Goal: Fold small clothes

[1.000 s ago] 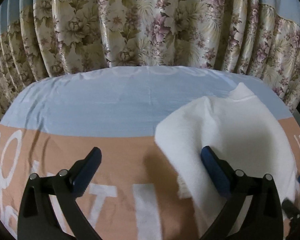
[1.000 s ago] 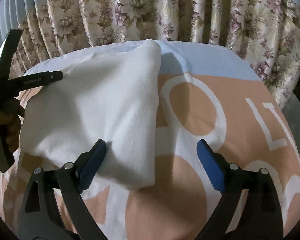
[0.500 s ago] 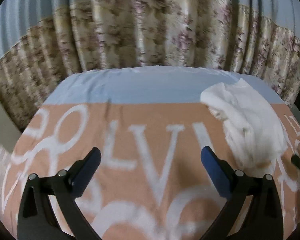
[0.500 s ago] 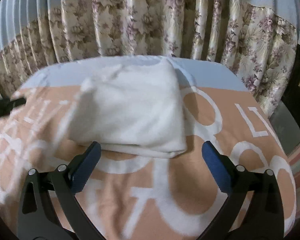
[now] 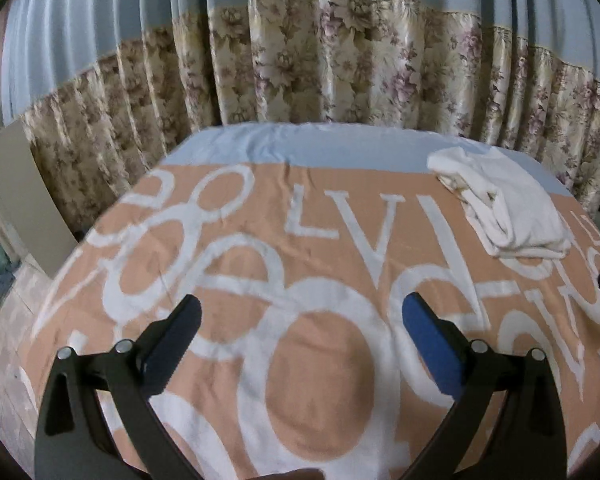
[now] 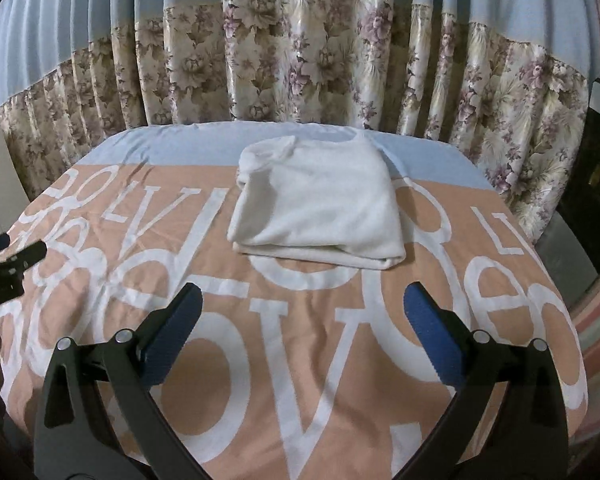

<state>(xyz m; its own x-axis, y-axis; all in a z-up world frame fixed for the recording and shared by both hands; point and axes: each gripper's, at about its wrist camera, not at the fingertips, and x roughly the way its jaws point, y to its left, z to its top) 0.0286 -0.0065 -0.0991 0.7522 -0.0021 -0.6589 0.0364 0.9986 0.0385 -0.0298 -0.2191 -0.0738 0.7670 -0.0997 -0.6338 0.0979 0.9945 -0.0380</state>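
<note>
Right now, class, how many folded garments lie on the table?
1. A white garment lies folded toward the far edge of the table, beyond both open grippers. None other shows.

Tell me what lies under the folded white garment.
The folded white garment lies on the orange cloth with white letters, reaching onto its pale blue band. The lettering beneath it is covered; nothing else shows there.

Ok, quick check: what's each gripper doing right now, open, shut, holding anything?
Left gripper: open, holding nothing.
Right gripper: open, holding nothing; the folded white garment lies apart from it.
</note>
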